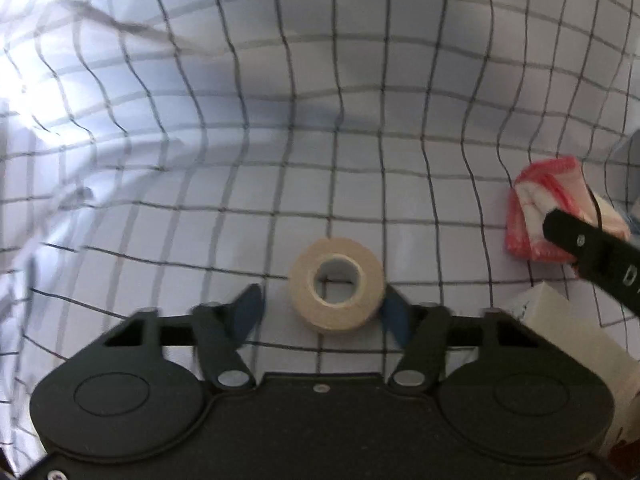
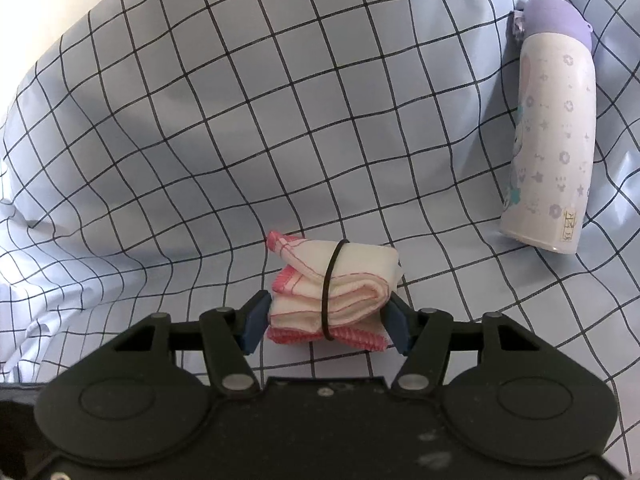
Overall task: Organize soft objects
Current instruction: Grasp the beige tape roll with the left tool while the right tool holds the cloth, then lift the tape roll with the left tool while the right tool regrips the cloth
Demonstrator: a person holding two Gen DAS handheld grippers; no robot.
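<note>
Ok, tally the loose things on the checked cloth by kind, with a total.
Beige tape roll: 1
Folded white cloth bundle with pink edging and black band: 1
White and purple patterned bottle, lying down: 1
White box, partly seen: 1
Total: 4

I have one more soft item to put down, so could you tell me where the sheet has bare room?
Free: the wide checked sheet beyond the cloth bundle, left of the lying bottle; also the rumpled stretch beyond and left of the tape roll. Crowded: right of the roll, where bundle and white box sit close.
</note>
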